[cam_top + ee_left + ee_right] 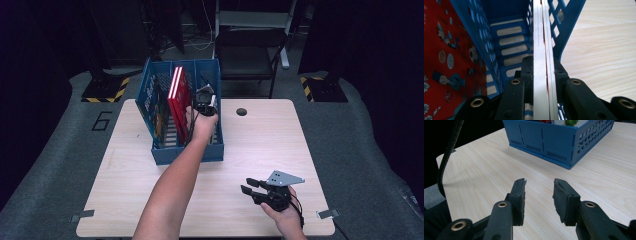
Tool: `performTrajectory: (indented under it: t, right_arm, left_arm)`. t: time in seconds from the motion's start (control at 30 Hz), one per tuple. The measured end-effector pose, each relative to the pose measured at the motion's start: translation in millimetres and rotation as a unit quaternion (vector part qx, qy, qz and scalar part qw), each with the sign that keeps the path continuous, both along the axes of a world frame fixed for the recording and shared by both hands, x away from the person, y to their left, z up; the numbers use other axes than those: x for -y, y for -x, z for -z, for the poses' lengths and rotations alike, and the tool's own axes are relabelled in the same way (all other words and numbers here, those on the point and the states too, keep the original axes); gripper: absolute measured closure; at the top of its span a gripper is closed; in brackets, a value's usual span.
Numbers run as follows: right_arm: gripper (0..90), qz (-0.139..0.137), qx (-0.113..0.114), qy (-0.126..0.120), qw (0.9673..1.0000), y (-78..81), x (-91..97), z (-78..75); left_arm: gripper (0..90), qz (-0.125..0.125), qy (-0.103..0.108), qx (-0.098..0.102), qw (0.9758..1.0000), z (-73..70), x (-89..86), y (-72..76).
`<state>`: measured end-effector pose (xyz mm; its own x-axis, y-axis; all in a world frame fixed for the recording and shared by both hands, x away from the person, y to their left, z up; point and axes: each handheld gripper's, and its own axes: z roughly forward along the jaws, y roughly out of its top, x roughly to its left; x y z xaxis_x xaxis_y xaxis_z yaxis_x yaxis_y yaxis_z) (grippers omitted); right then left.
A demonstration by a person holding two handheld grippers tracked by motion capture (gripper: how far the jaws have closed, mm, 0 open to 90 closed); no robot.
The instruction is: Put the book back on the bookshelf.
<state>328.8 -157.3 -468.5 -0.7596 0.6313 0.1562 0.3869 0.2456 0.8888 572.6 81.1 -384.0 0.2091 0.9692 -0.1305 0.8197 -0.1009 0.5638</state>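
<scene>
The left gripper view looks along two black jaws clamped on the page edge of a book [543,62], whose red cover shows as a thin line between the white pages. The book stands upright in a blue rack [509,27], beside a divider, with another red, patterned book [446,57] in the next compartment. In the high view the left gripper [205,104] sits at the top of the rack [187,152], holding the red book [178,97] from above, the forearm reaching in from the bottom edge. The right gripper [254,186] hovers low over the table [260,140] near its front right corner, well apart from the rack. In the right gripper view its jaws stand parted with nothing between them above the bare wood [486,162].
</scene>
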Motion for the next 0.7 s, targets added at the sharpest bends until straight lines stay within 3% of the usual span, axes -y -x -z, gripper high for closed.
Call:
performTrajectory:
  t: [0.4,0.7]
  right_arm:
    - [61.5,0.000,0.000,-0.001,1.0000,-0.1,0.1,0.0]
    - [61.5,0.004,-0.004,-0.003,1.0000,0.7,-0.3,-0.3]
  left_arm:
    - [75.4,0.010,-0.001,-0.032,0.9994,17.8,-0.2,0.6]
    - [71.7,0.028,0.007,-0.031,0.9991,14.2,0.8,3.9]
